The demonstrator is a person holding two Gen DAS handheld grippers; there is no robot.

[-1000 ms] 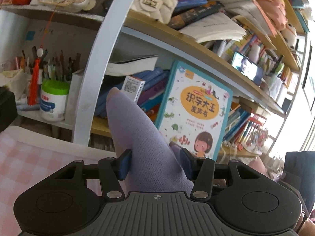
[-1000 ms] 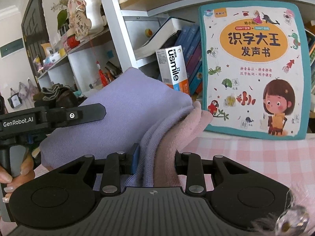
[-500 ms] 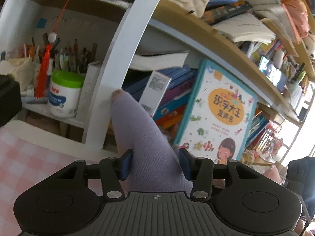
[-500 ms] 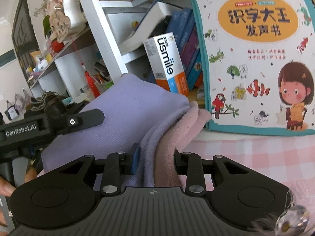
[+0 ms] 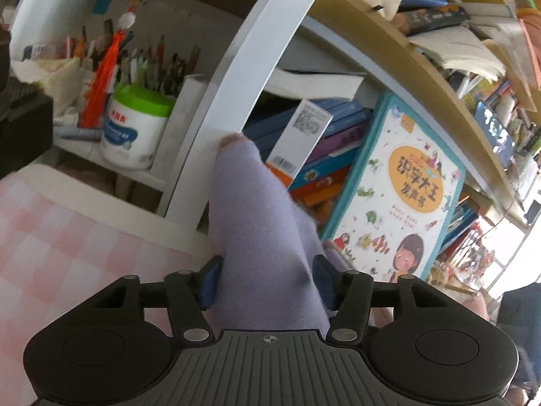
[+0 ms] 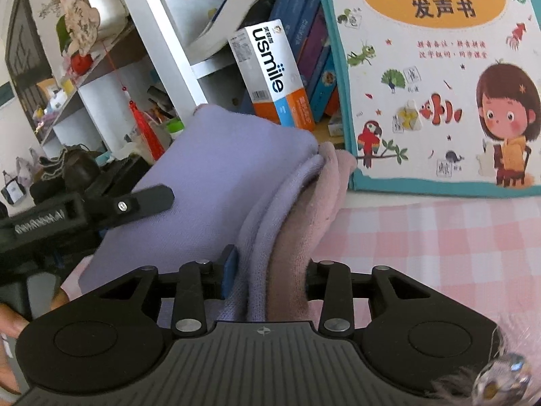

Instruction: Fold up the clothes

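I hold the folded lilac garment (image 6: 236, 182) above the pink checked tablecloth (image 6: 439, 247); left gripper (image 5: 267, 284) and right gripper (image 6: 270, 270), jaws just easing wider, each clasp an end. Setting down remains.

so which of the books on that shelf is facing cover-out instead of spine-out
The big teal-edged children's book with the orange oval title and cartoon girl. It stands cover-forward at the shelf front; the blue and purple books behind the usmile box show only spines.

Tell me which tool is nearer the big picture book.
Right. The right tool faces the picture book just ahead; the left tool sits farther left of it. Both tools' jaws have just been opening, with the purple garment pinched between them.
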